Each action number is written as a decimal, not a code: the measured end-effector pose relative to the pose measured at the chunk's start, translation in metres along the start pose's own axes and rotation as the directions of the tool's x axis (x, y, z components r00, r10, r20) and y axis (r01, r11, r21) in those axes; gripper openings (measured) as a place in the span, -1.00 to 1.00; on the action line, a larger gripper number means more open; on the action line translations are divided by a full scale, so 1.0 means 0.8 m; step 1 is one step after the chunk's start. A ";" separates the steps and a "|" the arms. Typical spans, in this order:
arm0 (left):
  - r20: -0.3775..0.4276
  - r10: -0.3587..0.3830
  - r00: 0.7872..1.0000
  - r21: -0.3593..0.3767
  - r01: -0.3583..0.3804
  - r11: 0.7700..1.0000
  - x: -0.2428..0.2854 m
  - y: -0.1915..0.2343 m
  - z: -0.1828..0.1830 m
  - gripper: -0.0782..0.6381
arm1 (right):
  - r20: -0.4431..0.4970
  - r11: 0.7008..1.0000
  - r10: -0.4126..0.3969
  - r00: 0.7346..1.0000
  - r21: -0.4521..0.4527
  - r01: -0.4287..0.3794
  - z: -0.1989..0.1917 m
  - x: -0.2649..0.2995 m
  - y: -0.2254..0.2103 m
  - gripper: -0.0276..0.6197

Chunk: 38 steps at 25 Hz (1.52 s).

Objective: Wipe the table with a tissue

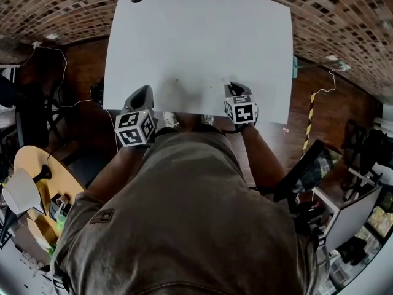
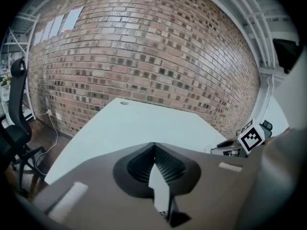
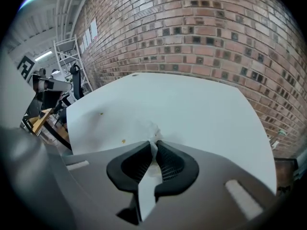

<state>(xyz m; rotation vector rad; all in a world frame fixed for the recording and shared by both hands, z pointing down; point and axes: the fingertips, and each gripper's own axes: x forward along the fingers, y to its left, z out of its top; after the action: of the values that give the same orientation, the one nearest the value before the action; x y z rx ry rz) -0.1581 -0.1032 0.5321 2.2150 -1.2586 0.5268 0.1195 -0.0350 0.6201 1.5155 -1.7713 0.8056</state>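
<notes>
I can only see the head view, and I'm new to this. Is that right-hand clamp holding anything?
Observer: Yes. Its own view shows the right gripper shut on a white tissue poking past the tips.
Operator: And the left one?
Observer: The left gripper has its jaws together, nothing between them.
Operator: Any dirt to wipe?
Observer: Two small brownish crumbs lie on the table, left of the tissue.

Brick and workshop clutter on every side.
A brick wall [image 2: 144, 42] rises ahead of the left gripper [image 1: 142, 91], with pale sheets [image 2: 62, 20] pinned high on it, and a black office chair [image 2: 14, 128] sits off to that gripper's left. A yellow-and-black striped post [image 1: 309, 121] stands to the right of the right gripper [image 1: 232, 86], and a metal rack [image 3: 62, 49] stands well off to its left.
</notes>
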 end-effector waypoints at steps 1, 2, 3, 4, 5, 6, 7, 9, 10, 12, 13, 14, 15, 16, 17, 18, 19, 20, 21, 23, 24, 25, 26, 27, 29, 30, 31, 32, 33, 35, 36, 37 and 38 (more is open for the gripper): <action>-0.001 -0.002 1.000 -0.001 0.002 1.000 -0.001 0.002 -0.001 -0.78 | 0.000 1.000 0.009 1.000 -0.007 -0.009 0.001 0.001 0.009 -0.78; -0.001 -0.004 1.000 -0.001 0.004 1.000 -0.001 0.004 -0.002 -0.78 | 0.000 1.000 0.017 1.000 -0.015 -0.017 0.002 0.003 0.017 -0.78; -0.001 -0.005 1.000 -0.001 0.005 1.000 -0.002 0.006 -0.002 -0.78 | 0.001 0.999 0.024 1.000 -0.021 -0.024 0.003 0.004 0.026 -0.78; -0.001 -0.005 1.000 -0.002 0.005 1.000 -0.003 0.009 -0.002 -0.78 | 0.002 0.999 0.030 1.000 -0.026 -0.030 0.005 0.006 0.034 -0.78; -0.001 -0.005 1.000 -0.001 0.005 1.000 -0.004 0.012 -0.002 -0.78 | 0.002 0.999 0.037 0.999 -0.031 -0.037 0.006 0.007 0.041 -0.78; -0.002 -0.005 1.000 -0.001 0.005 1.000 -0.005 0.015 -0.002 -0.78 | 0.002 0.998 0.043 0.999 -0.036 -0.043 0.008 0.009 0.049 -0.78; -0.002 -0.004 1.000 0.000 0.004 1.000 -0.006 0.018 -0.002 -0.78 | 0.002 0.998 0.051 0.999 -0.042 -0.050 0.010 0.010 0.056 -0.78; -0.003 -0.002 1.000 0.002 0.002 1.000 -0.008 0.024 -0.002 -0.78 | 0.003 0.997 0.066 0.998 -0.051 -0.066 0.014 0.013 0.070 -0.78; -0.003 0.000 1.000 0.002 0.000 1.000 -0.009 0.027 -0.002 -0.78 | 0.005 0.996 0.074 0.997 -0.055 -0.073 0.016 0.015 0.077 -0.78; -0.002 0.005 1.000 0.001 -0.005 1.000 -0.011 0.033 -0.001 -0.78 | 0.007 0.994 0.088 0.996 -0.063 -0.087 0.019 0.019 0.090 -0.78; -0.002 0.008 1.000 0.001 -0.008 1.000 -0.012 0.036 0.000 -0.78 | 0.006 0.993 0.094 0.996 -0.067 -0.094 0.021 0.020 0.097 -0.78; -0.002 0.011 1.000 0.001 -0.011 1.000 -0.013 0.040 0.000 -0.78 | 0.005 0.992 0.100 0.995 -0.071 -0.100 0.022 0.022 0.103 -0.78; -0.003 0.013 1.000 0.002 -0.013 1.000 -0.013 0.043 0.000 -0.78 | 0.005 0.992 0.106 0.994 -0.074 -0.105 0.023 0.023 0.108 -0.78; -0.004 0.014 1.000 0.003 -0.014 1.000 -0.013 0.046 0.000 -0.78 | 0.007 0.991 0.111 0.994 -0.078 -0.110 0.024 0.024 0.113 -0.78; -0.005 0.015 1.000 0.003 -0.015 1.000 -0.013 0.048 0.000 -0.78 | 0.010 0.990 0.117 0.993 -0.082 -0.116 0.026 0.025 0.118 -0.78; -0.005 0.017 1.000 0.003 -0.017 1.000 -0.013 0.050 0.000 -0.78 | 0.012 0.989 0.122 0.992 -0.085 -0.121 0.027 0.026 0.122 -0.78; -0.005 0.017 1.000 0.004 -0.017 1.000 -0.012 0.050 0.000 -0.78 | 0.014 0.988 0.127 0.992 -0.089 -0.125 0.028 0.027 0.125 -0.78; -0.006 0.017 1.000 0.004 -0.017 1.000 -0.012 0.050 0.000 -0.78 | 0.015 0.988 0.130 0.991 -0.090 -0.128 0.028 0.027 0.126 -0.78; -0.007 0.016 1.000 0.006 -0.016 1.000 -0.010 0.049 0.000 -0.78 | 0.016 0.988 0.131 0.991 -0.090 -0.129 0.028 0.027 0.125 -0.78; -0.011 0.009 1.000 0.011 -0.009 1.000 -0.006 0.043 0.001 -0.78 | 0.020 0.989 0.126 0.992 -0.084 -0.124 0.028 0.025 0.118 -0.78; -0.013 0.005 1.000 0.014 -0.005 1.000 -0.003 0.040 0.001 -0.78 | 0.020 0.990 0.119 0.993 -0.080 -0.117 0.028 0.024 0.112 -0.78; -0.015 0.002 1.000 0.017 -0.001 1.000 -0.001 0.036 0.002 -0.78 | 0.020 0.991 0.109 0.994 -0.076 -0.108 0.027 0.023 0.105 -0.78; -0.016 -0.002 1.000 0.019 0.002 1.000 0.002 0.033 0.003 -0.78 | 0.019 0.993 0.099 0.995 -0.069 -0.097 0.027 0.021 0.096 -0.78; -0.017 -0.005 1.000 0.021 0.006 1.000 0.005 0.029 0.003 -0.78 | 0.019 0.994 0.087 0.996 -0.060 -0.086 0.025 0.020 0.087 -0.78; -0.019 -0.013 1.000 0.023 0.013 1.000 0.010 0.022 0.005 -0.78 | 0.024 0.997 0.061 0.998 -0.038 -0.060 0.022 0.017 0.066 -0.78; -0.020 -0.017 1.000 0.025 0.018 1.000 0.013 0.018 0.005 -0.78 | 0.027 0.999 0.046 0.999 -0.026 -0.045 0.020 0.016 0.054 -0.78; -0.022 -0.021 1.000 0.027 0.022 0.999 0.016 0.014 0.005 -0.78 | 0.027 0.999 0.029 0.999 -0.014 -0.029 0.018 0.014 0.041 -0.78; -0.023 -0.025 0.999 0.029 0.026 0.999 0.019 0.010 0.006 -0.78 | 0.022 1.000 0.011 1.000 -0.003 -0.011 0.016 0.011 0.028 -0.78; -0.024 -0.029 0.999 0.031 0.030 0.999 0.022 0.006 0.006 -0.78 | 0.017 1.000 -0.007 1.000 0.008 0.007 0.013 0.008 0.014 -0.78; -0.026 -0.034 0.999 0.034 0.035 0.999 0.026 0.000 0.008 -0.78 | 0.009 0.998 -0.046 0.999 0.030 0.046 0.007 0.003 -0.013 -0.78; -0.027 -0.035 0.999 0.036 0.036 0.999 0.028 -0.002 0.008 -0.78 | 0.005 0.997 -0.067 0.998 0.043 0.067 0.004 0.000 -0.026 -0.78; -0.028 -0.036 0.999 0.037 0.037 0.999 0.029 -0.004 0.008 -0.78 | 0.001 0.995 -0.087 0.996 0.057 0.087 0.001 -0.003 -0.039 -0.78; -0.028 -0.035 0.999 0.037 0.036 0.999 0.030 -0.005 0.009 -0.78 | -0.003 0.992 -0.104 0.995 0.069 0.104 -0.001 -0.006 -0.049 -0.78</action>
<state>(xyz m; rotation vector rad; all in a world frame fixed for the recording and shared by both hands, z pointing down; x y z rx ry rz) -0.1426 -0.1219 0.5395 2.2496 -1.2019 0.5698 0.1591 -0.0368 0.6183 1.6389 -1.6656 0.8211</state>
